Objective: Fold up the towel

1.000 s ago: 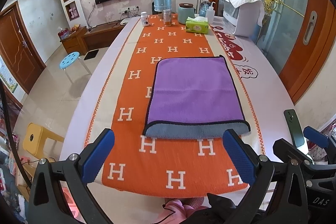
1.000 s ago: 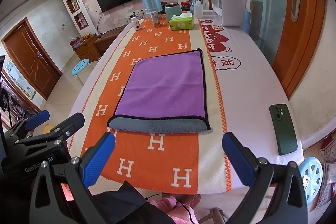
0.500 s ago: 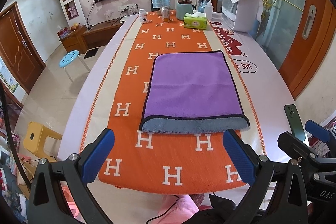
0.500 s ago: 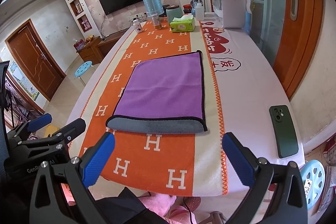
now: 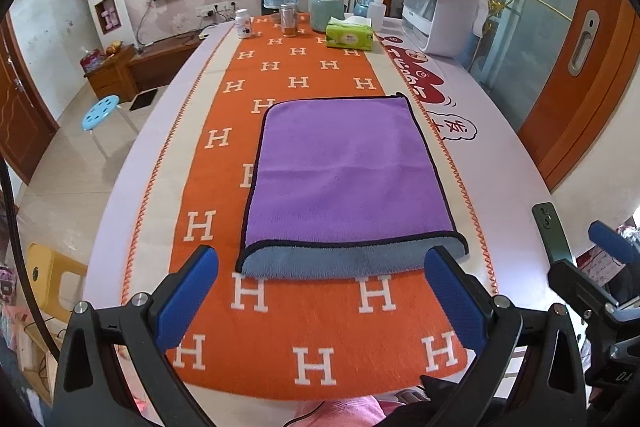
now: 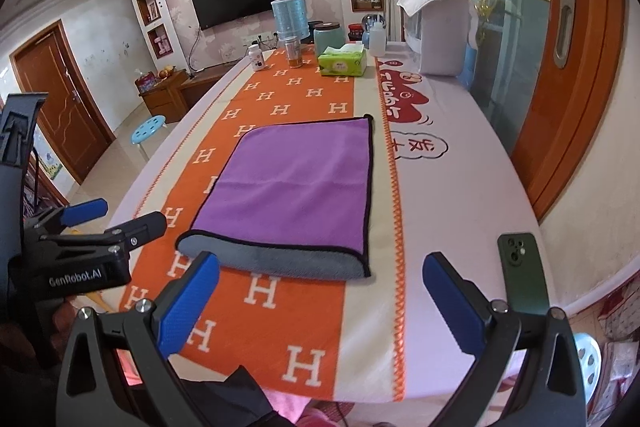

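Towel: plush purple microfibre, grey underside, black piping, folded rectangle. Long axis runs toward counter's far edge; grey fold faces near edge. Lies flat on orange H-pattern runner, mid-counter. Left gripper spread wide, empty. Right gripper likewise.

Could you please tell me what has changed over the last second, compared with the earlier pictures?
Both grippers, left gripper and right gripper, moved slightly nearer the folded purple towel, still open and holding nothing. Nothing was grasped or released. The towel, green phone and tissue box stayed put.
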A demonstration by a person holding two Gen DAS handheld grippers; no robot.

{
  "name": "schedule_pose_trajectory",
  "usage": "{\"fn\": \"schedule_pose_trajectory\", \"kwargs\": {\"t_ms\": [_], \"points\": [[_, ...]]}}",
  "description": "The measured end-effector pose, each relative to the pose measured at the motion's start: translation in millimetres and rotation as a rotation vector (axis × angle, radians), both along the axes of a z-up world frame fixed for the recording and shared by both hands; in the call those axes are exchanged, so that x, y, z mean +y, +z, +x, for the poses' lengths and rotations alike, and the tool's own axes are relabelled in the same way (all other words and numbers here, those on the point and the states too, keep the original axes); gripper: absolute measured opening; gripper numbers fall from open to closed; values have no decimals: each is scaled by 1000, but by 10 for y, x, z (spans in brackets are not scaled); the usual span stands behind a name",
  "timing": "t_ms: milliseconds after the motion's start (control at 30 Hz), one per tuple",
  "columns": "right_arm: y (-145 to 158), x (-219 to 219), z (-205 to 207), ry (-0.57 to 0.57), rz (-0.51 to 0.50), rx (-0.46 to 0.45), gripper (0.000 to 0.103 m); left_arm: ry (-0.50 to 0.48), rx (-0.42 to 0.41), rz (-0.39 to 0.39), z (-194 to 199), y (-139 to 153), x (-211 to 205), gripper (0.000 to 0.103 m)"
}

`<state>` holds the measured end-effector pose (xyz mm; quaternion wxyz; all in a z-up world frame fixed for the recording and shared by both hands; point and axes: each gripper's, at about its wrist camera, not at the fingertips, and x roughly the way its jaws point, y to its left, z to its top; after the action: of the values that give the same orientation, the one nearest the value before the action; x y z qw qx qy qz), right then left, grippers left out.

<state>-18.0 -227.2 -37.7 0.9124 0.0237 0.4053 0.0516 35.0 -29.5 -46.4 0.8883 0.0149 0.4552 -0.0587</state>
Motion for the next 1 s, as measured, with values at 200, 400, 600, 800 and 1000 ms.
{"fn": "schedule_pose_trajectory", "kwargs": {"t_ms": [200, 400, 600, 800, 1000], "points": [[-137, -33, 241, 45, 42, 19, 97, -30, 16, -7, 304, -152, 110, 102], [-298, 15, 440, 114, 11, 19, 96, -65, 34, 20, 577, -349, 203, 102], [-533, 99, 597, 169, -60, 29, 93, -101, 71, 54, 738, -600, 287, 102], [-892, 95, 750, 182, -79, 97, 87, -147, 99, 115, 860, -922, 369, 102], [-1164, 76, 852, 180, -87, 166, 83, -167, 178, 133, 998, -1264, 451, 102]]}}
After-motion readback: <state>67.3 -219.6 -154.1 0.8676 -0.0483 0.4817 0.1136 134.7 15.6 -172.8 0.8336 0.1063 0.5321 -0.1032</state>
